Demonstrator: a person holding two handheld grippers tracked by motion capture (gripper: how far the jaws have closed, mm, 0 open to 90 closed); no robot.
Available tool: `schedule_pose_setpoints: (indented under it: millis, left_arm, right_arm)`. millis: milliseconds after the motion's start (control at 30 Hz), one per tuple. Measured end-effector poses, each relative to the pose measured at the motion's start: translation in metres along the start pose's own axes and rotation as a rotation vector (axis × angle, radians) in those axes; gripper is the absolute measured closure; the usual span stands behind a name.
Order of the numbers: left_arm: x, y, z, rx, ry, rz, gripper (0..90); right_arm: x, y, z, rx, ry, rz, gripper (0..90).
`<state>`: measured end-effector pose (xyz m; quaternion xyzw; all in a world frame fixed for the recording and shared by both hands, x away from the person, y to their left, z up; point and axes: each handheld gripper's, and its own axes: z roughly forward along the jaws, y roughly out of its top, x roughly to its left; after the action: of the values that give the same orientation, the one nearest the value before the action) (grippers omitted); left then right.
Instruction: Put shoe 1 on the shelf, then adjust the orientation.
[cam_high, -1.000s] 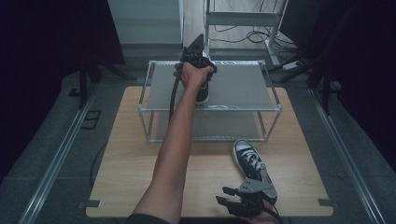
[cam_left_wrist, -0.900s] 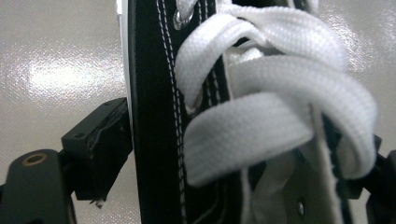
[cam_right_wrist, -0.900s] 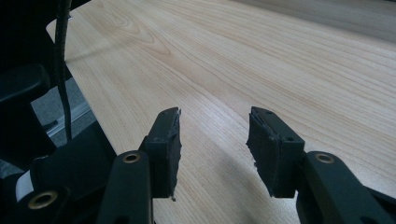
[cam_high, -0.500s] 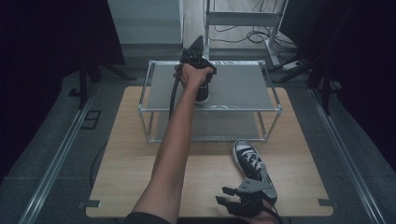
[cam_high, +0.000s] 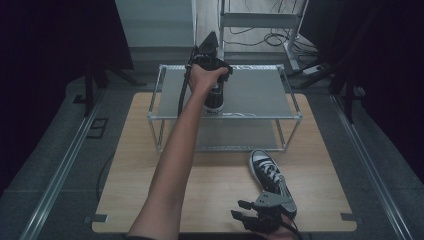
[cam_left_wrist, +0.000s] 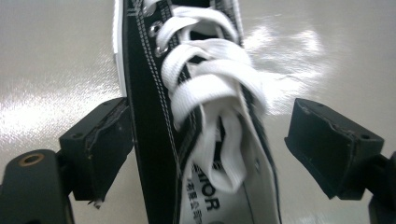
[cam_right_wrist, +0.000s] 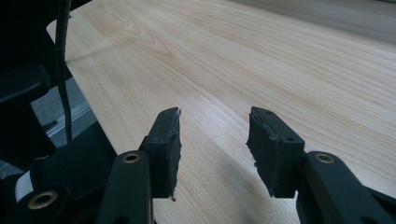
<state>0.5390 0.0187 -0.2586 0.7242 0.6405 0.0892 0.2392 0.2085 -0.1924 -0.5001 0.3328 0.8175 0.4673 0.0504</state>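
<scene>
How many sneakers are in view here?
2. One black high-top sneaker stands on the rack's top shelf, between the open jaws of the left gripper; the other sneaker lies on the wooden table near the right gripper.

In the high view the hand (cam_high: 204, 77) covers most of the shoe on the shelf (cam_high: 214, 100), and the left gripper (cam_high: 212, 91) is barely seen. In the left gripper view, that shoe's toe and heel run past the edges. The right gripper (cam_high: 252, 217) is cut by the bottom edge.
</scene>
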Motion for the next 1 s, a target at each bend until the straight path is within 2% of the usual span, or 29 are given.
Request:
schedule_pose_setpoints:
  millis: [33,67,100,133,167,200,233,267,300,333,400,500,533,600,633,667,767,833,867,900,933,967,1000]
  left_arm:
    - [0.002,-0.005,-0.007,-0.031,-0.044,0.046,14.7]
    - [0.002,-0.005,-0.007,-0.031,-0.044,0.046,15.0]
    - [0.006,-0.010,-0.013,-0.049,-0.084,0.084,15.2]
    - [0.008,-0.013,-0.016,-0.060,-0.101,0.105,15.7]
    - [0.008,-0.013,-0.016,-0.060,-0.101,0.105,16.9]
    - [0.011,-0.019,-0.020,-0.084,-0.145,0.131,17.2]
    - [0.011,-0.019,-0.020,-0.084,-0.145,0.131,17.8]
    - [0.013,-0.022,-0.022,-0.089,-0.166,0.143,17.9]
    - [0.015,-0.025,-0.024,-0.096,-0.181,0.160,19.0]
    - [0.018,-0.031,-0.030,-0.123,-0.196,0.193,19.8]
    - [0.020,-0.034,-0.032,-0.131,-0.209,0.208,19.7]
    - [0.029,-0.045,-0.043,-0.169,-0.269,0.259,19.5]
    - [0.029,-0.045,-0.043,-0.169,-0.269,0.259,19.3]
    - [0.033,-0.051,-0.047,-0.176,-0.279,0.282,19.0]
    - [0.034,-0.053,-0.048,-0.179,-0.284,0.287,19.0]
    - [0.039,-0.060,-0.051,-0.190,-0.305,0.295,19.0]
    - [0.044,-0.067,-0.055,-0.200,-0.313,0.301,19.5]
    - [0.050,-0.076,-0.059,-0.215,-0.327,0.307,19.6]
    - [0.055,-0.083,-0.064,-0.225,-0.337,0.314,19.8]
    - [0.055,-0.083,-0.064,-0.225,-0.337,0.314,19.8]
    - [0.060,-0.090,-0.069,-0.237,-0.340,0.323,20.1]
    - [0.060,-0.090,-0.069,-0.237,-0.340,0.323,20.1]
    - [0.063,-0.094,-0.072,-0.243,-0.350,0.330,20.2]
  right_arm:
    - [0.000,0.000,0.000,0.002,-0.002,0.001,53.9]
    - [0.000,0.000,-0.001,0.002,-0.003,0.001,53.9]
    - [0.000,0.000,-0.001,0.001,-0.005,0.001,53.9]
    - [0.000,0.000,-0.001,-0.001,-0.007,0.003,53.9]
    - [0.000,0.001,-0.001,-0.002,-0.011,0.000,53.9]
    - [0.000,0.001,-0.001,-0.004,-0.014,0.001,54.0]
    - [0.000,0.001,-0.002,-0.005,-0.016,0.002,54.3]
    - [-0.001,0.002,-0.003,-0.005,-0.020,0.002,54.9]
    - [-0.001,0.002,-0.003,-0.013,-0.026,0.002,55.7]
    - [-0.002,0.002,-0.004,-0.014,-0.030,0.004,57.1]
    - [-0.003,0.002,-0.005,-0.027,-0.034,0.012,60.7]
    - [-0.001,0.003,-0.008,-0.035,-0.045,0.010,66.9]
    - [-0.001,0.003,-0.008,-0.035,-0.045,0.010,66.9]
    - [0.004,0.001,-0.012,-0.041,-0.088,-0.016,74.4]
    - [0.004,0.001,-0.012,-0.041,-0.088,-0.016,74.4]
    - [0.006,-0.002,-0.017,-0.040,-0.108,-0.023,78.4]
    - [0.007,-0.005,-0.021,-0.043,-0.129,-0.027,81.7]
    - [0.008,-0.012,-0.028,-0.049,-0.163,-0.029,85.1]
    - [0.009,-0.018,-0.037,-0.052,-0.198,-0.032,87.6]
    - [0.009,-0.018,-0.037,-0.052,-0.198,-0.032,87.6]
    - [0.008,-0.024,-0.046,-0.055,-0.230,-0.027,89.4]
    - [0.008,-0.024,-0.046,-0.055,-0.230,-0.027,89.4]
    - [0.008,-0.029,-0.053,-0.061,-0.249,-0.015,89.8]
